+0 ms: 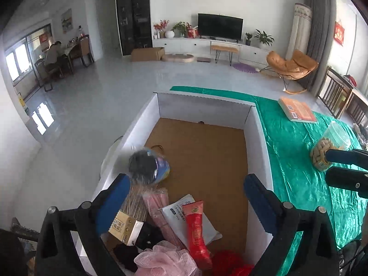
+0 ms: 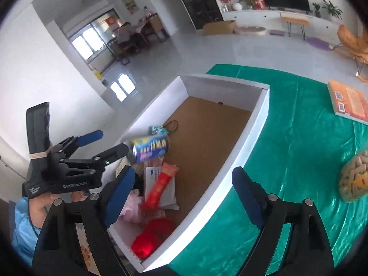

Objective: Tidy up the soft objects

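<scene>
Left gripper (image 2: 103,143) sits over the near left corner of the white box (image 1: 257,124), jaws spread wide with nothing between them. Just ahead of its left jaw, a blurry blue-and-yellow wrapped bundle (image 1: 149,166) looks mid-drop into the box, probably just let go; long axis roughly sideways, dark end facing the left camera. Below the jaws are a pink mesh puff (image 1: 164,258) and red tube (image 1: 197,232), already sorted. Right gripper (image 2: 184,191) is also wide, empty, with a peanut bag (image 2: 354,179) off to its right on the green surface (image 2: 299,138), likely next.
</scene>
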Demonstrator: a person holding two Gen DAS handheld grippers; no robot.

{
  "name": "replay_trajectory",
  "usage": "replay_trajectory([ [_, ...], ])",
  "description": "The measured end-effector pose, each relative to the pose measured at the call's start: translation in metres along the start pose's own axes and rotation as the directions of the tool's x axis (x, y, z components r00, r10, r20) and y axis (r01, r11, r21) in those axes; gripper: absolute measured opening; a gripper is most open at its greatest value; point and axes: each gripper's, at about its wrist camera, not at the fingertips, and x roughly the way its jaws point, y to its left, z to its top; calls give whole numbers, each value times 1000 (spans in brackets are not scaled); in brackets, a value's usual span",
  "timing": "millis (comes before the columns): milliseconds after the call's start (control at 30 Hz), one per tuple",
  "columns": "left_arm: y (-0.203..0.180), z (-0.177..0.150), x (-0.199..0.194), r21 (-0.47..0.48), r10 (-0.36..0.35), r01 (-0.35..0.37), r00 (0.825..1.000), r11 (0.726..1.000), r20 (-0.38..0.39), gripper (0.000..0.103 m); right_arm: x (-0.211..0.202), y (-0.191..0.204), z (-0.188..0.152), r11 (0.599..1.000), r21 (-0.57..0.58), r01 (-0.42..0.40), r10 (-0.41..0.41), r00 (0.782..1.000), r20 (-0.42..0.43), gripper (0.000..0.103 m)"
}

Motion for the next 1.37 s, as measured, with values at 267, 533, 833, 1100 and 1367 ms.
replay_trajectory([
  [267,-33,-41,-16,-15,236,-236,972,972,-3,99,-1,19,-41,985,-109,132,-135,991,-23,88],
  [533,-38,-51,-19,-78,234,-234,972,969,-13,98,9,27,-52,970,-168,177,-188,981,-51,88],
  [833,-36,-51,-25,-87,320,-315,947,945,39,98,19,45,-58,945,-238,222,-244,968,-63,88],
  [1100,-33,-56,-26,-90,301,-298,953,950,29,99,31,58,-59,933,-269,240,-269,960,-79,88],
  [1367,-19,-67,-28,-144,250,-248,968,958,-1,100,44,71,-65,925,-302,232,-270,958,-91,88],
])
